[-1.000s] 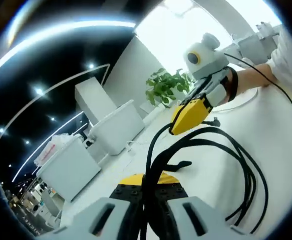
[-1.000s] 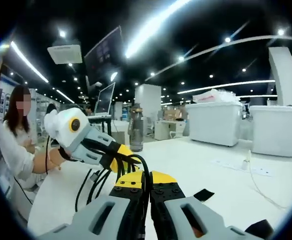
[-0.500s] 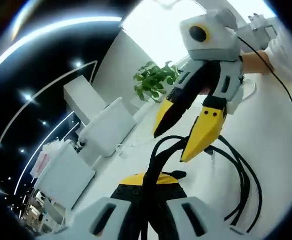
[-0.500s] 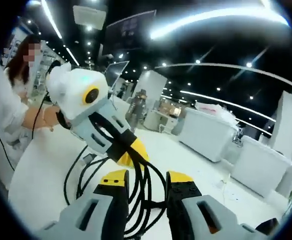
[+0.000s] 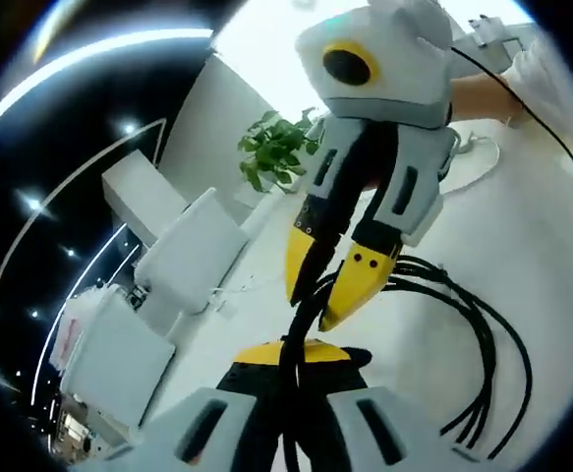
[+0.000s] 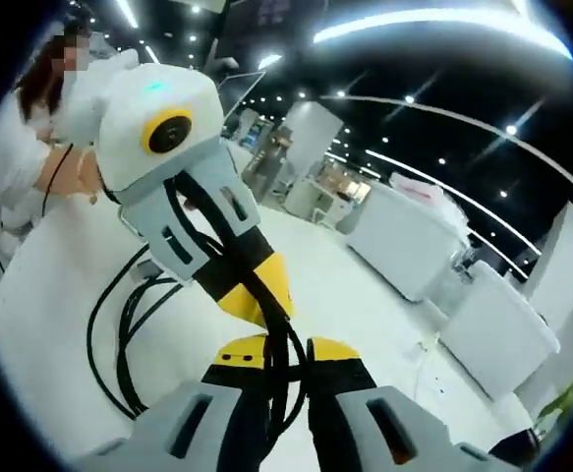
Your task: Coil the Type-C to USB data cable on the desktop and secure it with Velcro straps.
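The black data cable point(image 5: 487, 366) hangs in several loops over the white table point(image 5: 551, 246). My left gripper point(image 5: 291, 359) is shut on the gathered strands at the bottom of the left gripper view. Just above it, my right gripper point(image 5: 325, 285) comes down from the top, its yellow fingertips point(image 5: 357, 280) on either side of the same bundle. In the right gripper view, my right gripper point(image 6: 286, 354) pinches the cable point(image 6: 119, 344) between its yellow tips. The left gripper point(image 6: 261, 300) holds the bundle just beyond. A short black tab point(image 5: 353, 354) sticks out beside the left jaws.
White lidded bins point(image 5: 183, 258) and a potted plant point(image 5: 276, 149) stand beyond the far table edge. A person's hand point(image 5: 483, 93) with a thin wire rests at the upper right. More white bins point(image 6: 409, 241) sit behind in the right gripper view, and a person point(image 6: 30, 128) at the left.
The right gripper has come down onto the bundle next to the left gripper, and its jaws have narrowed from wide open to pinching the strands. The left gripper keeps its hold.
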